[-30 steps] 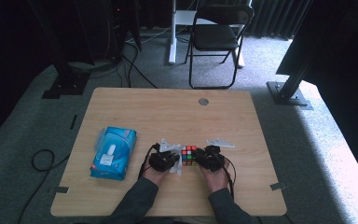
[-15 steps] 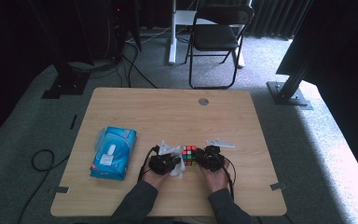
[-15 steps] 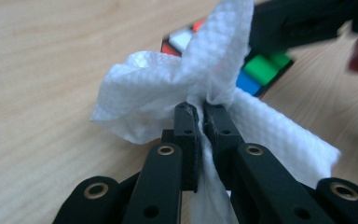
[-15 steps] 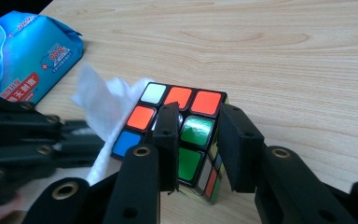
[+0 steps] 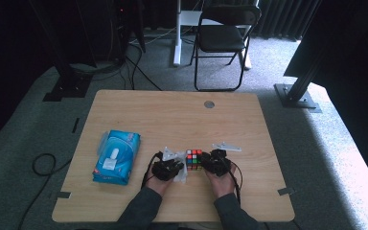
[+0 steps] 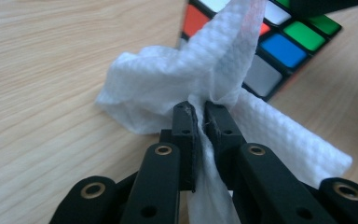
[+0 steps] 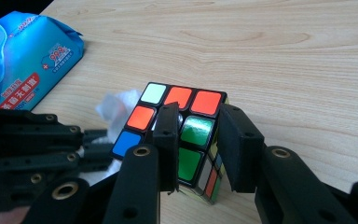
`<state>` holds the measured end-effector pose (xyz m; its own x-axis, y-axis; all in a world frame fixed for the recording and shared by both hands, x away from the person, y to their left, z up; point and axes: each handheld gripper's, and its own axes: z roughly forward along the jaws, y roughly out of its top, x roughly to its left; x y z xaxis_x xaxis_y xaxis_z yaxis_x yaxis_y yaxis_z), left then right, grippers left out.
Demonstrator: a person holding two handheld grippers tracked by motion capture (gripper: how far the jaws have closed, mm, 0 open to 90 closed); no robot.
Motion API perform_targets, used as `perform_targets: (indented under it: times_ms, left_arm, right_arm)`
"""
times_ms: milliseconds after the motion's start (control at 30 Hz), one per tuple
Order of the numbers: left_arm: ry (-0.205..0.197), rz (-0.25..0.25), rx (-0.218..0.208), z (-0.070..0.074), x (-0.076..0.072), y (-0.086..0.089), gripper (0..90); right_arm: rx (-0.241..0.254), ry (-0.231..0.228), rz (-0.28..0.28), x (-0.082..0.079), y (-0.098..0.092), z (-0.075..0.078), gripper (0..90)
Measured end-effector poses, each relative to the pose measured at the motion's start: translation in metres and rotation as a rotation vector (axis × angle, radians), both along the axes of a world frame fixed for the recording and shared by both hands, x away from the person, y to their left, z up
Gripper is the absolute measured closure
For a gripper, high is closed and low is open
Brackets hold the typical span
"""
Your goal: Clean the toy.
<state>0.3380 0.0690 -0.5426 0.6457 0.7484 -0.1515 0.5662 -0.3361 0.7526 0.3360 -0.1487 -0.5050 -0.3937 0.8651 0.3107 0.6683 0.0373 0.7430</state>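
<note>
A colour-tiled puzzle cube (image 5: pixel 194 159) stands on the wooden table (image 5: pixel 172 115) near its front edge. My right gripper (image 5: pixel 203 163) is shut on it from the right. In the right gripper view its jaws clamp the cube (image 7: pixel 186 135) at one corner, one pad on the top face and one on the side. My left gripper (image 5: pixel 180 167) is shut on a crumpled white wipe (image 5: pixel 181 176) just left of the cube. In the left gripper view the wipe (image 6: pixel 168 84) bunches out past the closed jaws (image 6: pixel 196 112) and lies against the cube (image 6: pixel 279 51).
A blue pack of wet wipes (image 5: pixel 116 155) lies on the table's left side, also in the right gripper view (image 7: pixel 23 60). A round cable hole (image 5: pixel 209 104) sits near the far edge. A folding chair (image 5: pixel 223 38) stands on the floor beyond the table.
The left gripper with the wipe has shifted slightly beside the cube. The right gripper and the cube have kept still.
</note>
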Motion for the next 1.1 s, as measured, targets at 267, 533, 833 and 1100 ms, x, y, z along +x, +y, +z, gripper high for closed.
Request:
perform_targets:
  times_ms: [267, 533, 833, 1100]
  left_arm:
    - [-0.028, 0.03, 0.0, 0.002, 0.0, 0.008, 82.8]
    - [-0.038, 0.031, 0.026, 0.001, 0.0, 0.006, 81.9]
    - [-0.031, 0.029, 0.029, 0.0, 0.001, 0.006, 81.6]
    - [-0.029, 0.026, 0.033, -0.001, 0.001, 0.006, 81.3]
  right_arm:
    - [0.01, 0.007, 0.002, 0.001, -0.001, 0.0, 69.3]
    - [0.087, 0.058, 0.006, 0.005, -0.008, -0.003, 69.2]
    - [0.174, 0.121, 0.002, 0.009, -0.016, -0.006, 68.4]
    - [0.242, 0.157, -0.043, 0.013, -0.036, -0.006, 72.0]
